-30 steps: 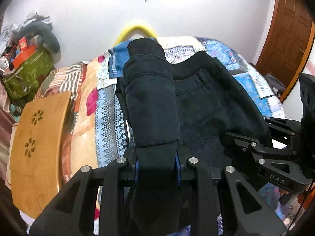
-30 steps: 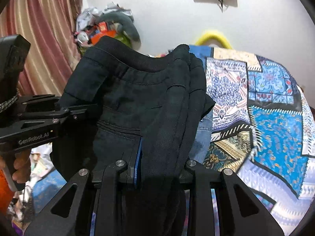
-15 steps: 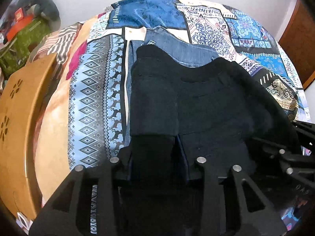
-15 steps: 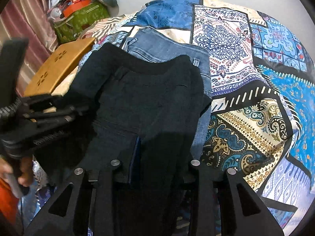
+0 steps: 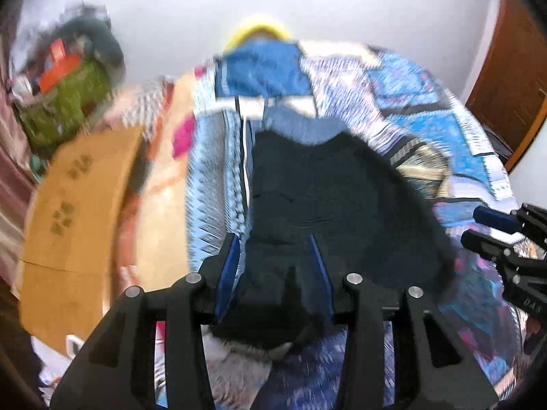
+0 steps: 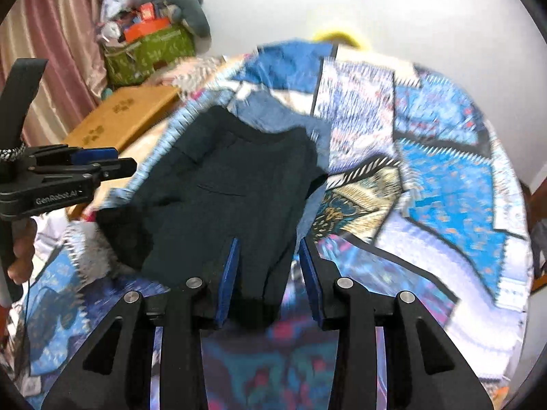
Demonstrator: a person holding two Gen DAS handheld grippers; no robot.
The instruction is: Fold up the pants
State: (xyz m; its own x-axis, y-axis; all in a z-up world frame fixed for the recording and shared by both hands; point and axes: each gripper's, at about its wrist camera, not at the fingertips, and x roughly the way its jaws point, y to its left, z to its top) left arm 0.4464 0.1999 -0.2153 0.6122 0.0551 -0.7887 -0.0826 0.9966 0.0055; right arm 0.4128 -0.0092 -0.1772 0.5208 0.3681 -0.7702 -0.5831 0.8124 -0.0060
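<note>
The black pants (image 5: 328,201) lie folded flat on the patterned bedspread (image 5: 427,99), partly on top of blue jeans (image 5: 301,124). They also show in the right wrist view (image 6: 225,184), with the jeans (image 6: 273,116) behind. My left gripper (image 5: 273,242) is open, its blue pads either side of the pants' near edge, not clamped. My right gripper (image 6: 268,242) is open over the pants' near right corner. The left gripper also shows in the right wrist view (image 6: 102,162), and the right gripper in the left wrist view (image 5: 485,229).
A wooden board (image 5: 78,205) lies at the bed's left side. A green bag with clutter (image 6: 147,51) stands by the wall. A brown door (image 5: 512,78) is at the right. A yellow object (image 5: 259,30) sits at the bed's far end.
Both grippers have opened and let go of the black pants, which now lie flat on the bed. Both grippers have drawn back toward the near edge.
</note>
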